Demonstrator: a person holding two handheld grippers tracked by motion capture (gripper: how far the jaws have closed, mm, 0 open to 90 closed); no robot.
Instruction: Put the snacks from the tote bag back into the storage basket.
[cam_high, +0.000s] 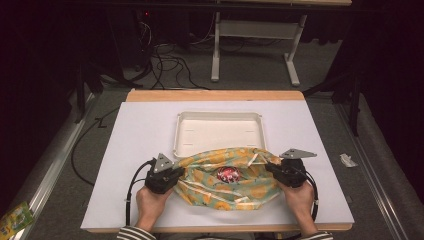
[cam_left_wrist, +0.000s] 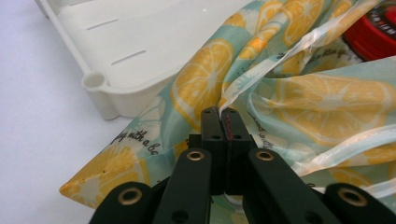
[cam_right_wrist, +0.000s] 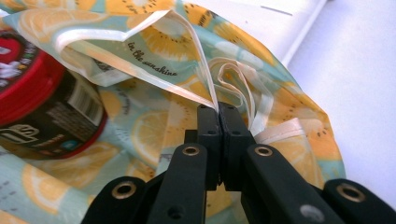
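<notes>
On the white table, both grippers' jaws clamp the lemon-print bag edges.

Striped sleeves; each black gripper trails a black cable.

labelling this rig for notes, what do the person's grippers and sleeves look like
Both the left gripper and right gripper are black, each topped by a grey three-cornered plate and trailing a black cable. Their jaws are black linkage bars with brass-ringed pivot holes. The sleeves are dark-and-light striped.
</notes>
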